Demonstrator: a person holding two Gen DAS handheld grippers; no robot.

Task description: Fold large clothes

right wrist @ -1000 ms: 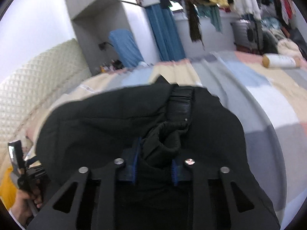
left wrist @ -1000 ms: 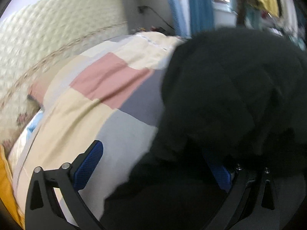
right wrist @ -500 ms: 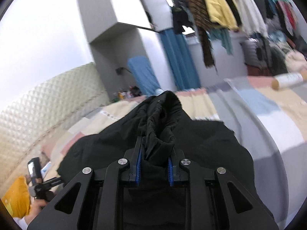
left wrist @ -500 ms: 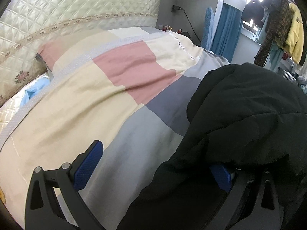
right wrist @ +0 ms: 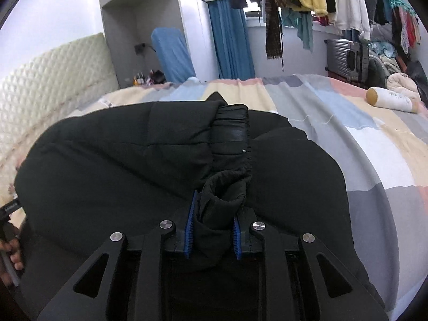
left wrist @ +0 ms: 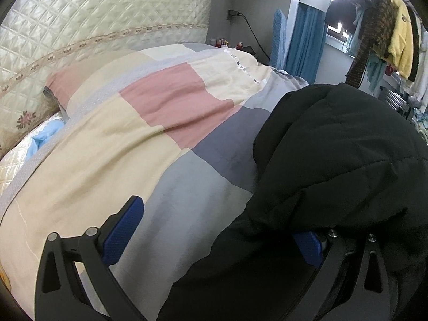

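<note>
Your right tool [right wrist: 212, 236] is clenched on the black jacket [right wrist: 133, 165] cuff, sleeve running toward 12 o'clock; your left tool [left wrist: 214, 236] is released, with the jacket at its 3 o'clock.

The bed [left wrist: 88, 160] carries everything here, covered by a patchwork duvet [left wrist: 171, 101] in blocks of cream, dusty pink, grey and slate blue — pale blue and white blocks show too in the right wrist view. A black padded jacket [right wrist: 133, 160] lies bunched in a mound on the duvet, one elasticated cuff [right wrist: 231, 133] turned up on top of it. Near the far right edge of the bed a cream cylindrical bolster [right wrist: 390, 100] rests on its side. At the head end a pink pillow [left wrist: 69, 77] sits against the quilted headboard [left wrist: 80, 18] — a light blue cloth [left wrist: 44, 135] lies just beside it.
</note>
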